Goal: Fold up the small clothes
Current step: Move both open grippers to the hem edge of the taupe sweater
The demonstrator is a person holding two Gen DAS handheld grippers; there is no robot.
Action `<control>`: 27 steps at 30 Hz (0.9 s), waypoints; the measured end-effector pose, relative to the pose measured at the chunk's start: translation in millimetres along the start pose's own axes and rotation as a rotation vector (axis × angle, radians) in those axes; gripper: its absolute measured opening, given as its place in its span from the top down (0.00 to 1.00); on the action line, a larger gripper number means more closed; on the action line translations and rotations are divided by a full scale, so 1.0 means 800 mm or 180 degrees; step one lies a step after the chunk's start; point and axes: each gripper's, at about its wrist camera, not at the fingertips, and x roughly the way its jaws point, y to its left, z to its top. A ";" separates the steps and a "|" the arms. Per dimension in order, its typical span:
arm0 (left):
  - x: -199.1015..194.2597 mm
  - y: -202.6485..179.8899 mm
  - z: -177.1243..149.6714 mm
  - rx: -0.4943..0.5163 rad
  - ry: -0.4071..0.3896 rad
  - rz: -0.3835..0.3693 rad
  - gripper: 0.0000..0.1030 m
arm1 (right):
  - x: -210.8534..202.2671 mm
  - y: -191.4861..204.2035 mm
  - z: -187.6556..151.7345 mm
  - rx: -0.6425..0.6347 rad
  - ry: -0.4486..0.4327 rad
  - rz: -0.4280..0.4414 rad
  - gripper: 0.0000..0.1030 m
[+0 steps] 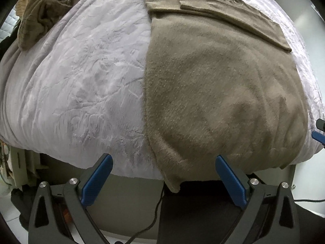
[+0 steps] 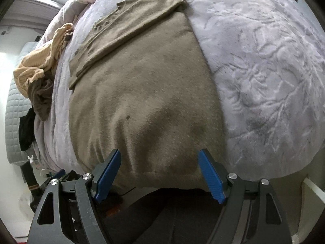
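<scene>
Bed left of the brown sweater is bare blanket — free passage. Far left, a crumpled clothes pile blocks the corner. Right of sweater, wide bare blanket — open.

Each handheld gripper, the left gripper and the right gripper, has two dark grey arms with triangular cut-outs, round silver screws at the joints, and flat ribbed blue pads on its fingers, while the person below wears dark trousers.
</scene>
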 end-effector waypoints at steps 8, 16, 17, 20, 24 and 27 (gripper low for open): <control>0.005 0.005 -0.004 0.0030 0.0005 -0.0001 0.01 | 0.005 -0.008 -0.008 0.0031 0.0036 -0.0062 0.21; 0.012 0.004 -0.010 0.0035 0.0045 -0.0003 0.01 | 0.012 -0.021 -0.015 0.0068 0.0089 -0.0117 0.21; 0.014 0.005 -0.009 0.0039 0.0050 -0.0006 0.01 | 0.012 -0.023 -0.016 0.0073 0.0090 -0.0119 0.21; 0.020 0.005 -0.010 0.0056 0.0049 -0.0032 0.01 | 0.013 -0.026 -0.019 0.0068 0.0096 -0.0133 0.21; 0.030 0.009 -0.018 0.0046 0.0053 -0.0198 0.01 | 0.018 -0.031 -0.022 0.0010 0.0134 -0.0165 0.21; 0.040 0.013 -0.024 0.0034 0.0110 -0.0408 0.01 | 0.025 -0.038 -0.025 -0.0036 0.0176 -0.0216 0.21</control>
